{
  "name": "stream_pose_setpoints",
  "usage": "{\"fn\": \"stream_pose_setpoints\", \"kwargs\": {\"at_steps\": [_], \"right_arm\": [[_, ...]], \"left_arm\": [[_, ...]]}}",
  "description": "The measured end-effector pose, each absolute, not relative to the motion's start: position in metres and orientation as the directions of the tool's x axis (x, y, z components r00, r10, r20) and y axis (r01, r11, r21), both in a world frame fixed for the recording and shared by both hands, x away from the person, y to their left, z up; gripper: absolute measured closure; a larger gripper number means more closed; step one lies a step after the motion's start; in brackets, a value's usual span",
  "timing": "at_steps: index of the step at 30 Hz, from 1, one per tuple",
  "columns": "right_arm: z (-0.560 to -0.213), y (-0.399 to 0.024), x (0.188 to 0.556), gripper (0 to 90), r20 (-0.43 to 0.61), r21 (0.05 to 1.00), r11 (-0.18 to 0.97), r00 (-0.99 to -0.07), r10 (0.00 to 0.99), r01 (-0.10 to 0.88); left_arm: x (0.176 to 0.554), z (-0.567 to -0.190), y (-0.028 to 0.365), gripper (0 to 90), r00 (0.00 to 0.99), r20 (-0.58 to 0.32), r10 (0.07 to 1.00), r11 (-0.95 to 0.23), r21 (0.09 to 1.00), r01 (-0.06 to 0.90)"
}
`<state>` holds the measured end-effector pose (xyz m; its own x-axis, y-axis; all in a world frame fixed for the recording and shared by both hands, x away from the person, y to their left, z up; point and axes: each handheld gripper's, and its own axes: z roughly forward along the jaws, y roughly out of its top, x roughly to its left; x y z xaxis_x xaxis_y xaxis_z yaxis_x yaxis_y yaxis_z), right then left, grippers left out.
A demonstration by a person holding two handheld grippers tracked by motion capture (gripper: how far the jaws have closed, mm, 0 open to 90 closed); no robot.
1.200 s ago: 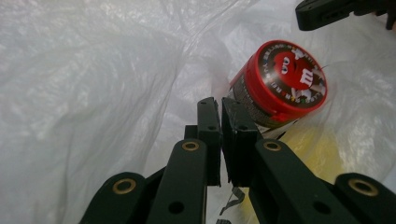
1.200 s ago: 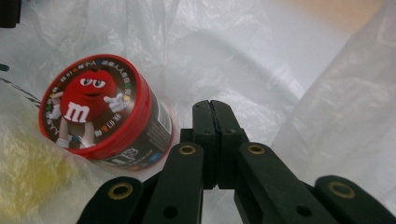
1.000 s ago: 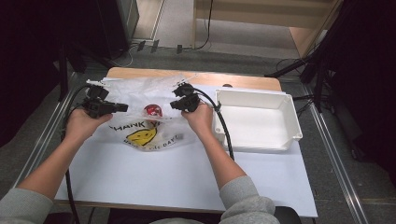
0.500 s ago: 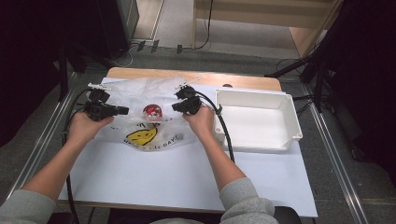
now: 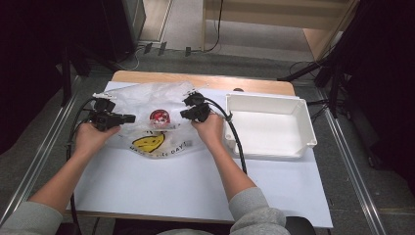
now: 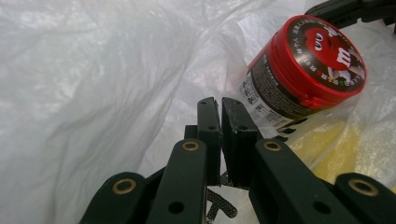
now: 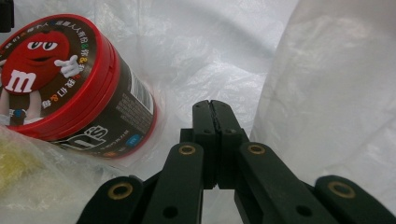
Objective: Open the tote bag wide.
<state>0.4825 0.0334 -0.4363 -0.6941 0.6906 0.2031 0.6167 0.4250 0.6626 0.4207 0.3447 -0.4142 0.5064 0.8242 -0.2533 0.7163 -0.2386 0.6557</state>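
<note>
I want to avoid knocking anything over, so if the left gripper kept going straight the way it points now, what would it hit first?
Most likely the thin plastic bag, whose film lies right ahead of the shut left gripper. The red-lidded candy tub sits off to one side of that line, so probably not it, though depth is hard to judge.

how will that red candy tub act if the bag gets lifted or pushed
The candy tub is a stiff, round container lying tilted on its side, so it would probably roll or slide. The plastic bag around it is thin, crinkled film, likely floppy and slippery, so it may sag and let the tub shift.

Grey floor (image 5: pixel 195 58), wooden furniture (image 5: pixel 274 14) beyond, dark curtains (image 5: pixel 386 73) at both sides, cables (image 5: pixel 161 49) on floor
</note>
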Motion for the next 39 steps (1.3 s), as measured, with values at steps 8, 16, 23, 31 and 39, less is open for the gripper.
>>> {"fn": "stream_pose_setpoints", "kwargs": {"at_steps": [8, 16, 23, 31, 39], "right_arm": [[-0.446, 0.03, 0.483, 90.0, 0.21, 0.658, 0.405, -0.672, 0.711, 0.634], [-0.454, 0.032, 0.48, 90.0, 0.203, 0.653, 0.398, -0.655, 0.728, 0.645], [-0.461, 0.032, 0.476, 90.0, 0.188, 0.645, 0.403, -0.647, 0.739, 0.649], [-0.466, 0.031, 0.469, 90.0, 0.188, 0.652, 0.393, -0.641, 0.745, 0.648], [-0.467, 0.03, 0.456, 90.0, 0.139, 0.669, 0.411, -0.647, 0.75, 0.62]], "left_arm": [[0.422, -0.427, 0.351, 87.1, 0.476, -0.253, 0.842, -0.22, 0.645, 0.732], [0.426, -0.433, 0.352, 86.8, 0.461, -0.254, 0.85, -0.214, 0.633, 0.744], [0.429, -0.436, 0.358, 86.9, 0.439, -0.247, 0.864, -0.205, 0.624, 0.754], [0.435, -0.442, 0.358, 87.2, 0.418, -0.239, 0.876, -0.191, 0.625, 0.757], [0.439, -0.446, 0.364, 87.5, 0.387, -0.223, 0.895, -0.179, 0.615, 0.768]]}}
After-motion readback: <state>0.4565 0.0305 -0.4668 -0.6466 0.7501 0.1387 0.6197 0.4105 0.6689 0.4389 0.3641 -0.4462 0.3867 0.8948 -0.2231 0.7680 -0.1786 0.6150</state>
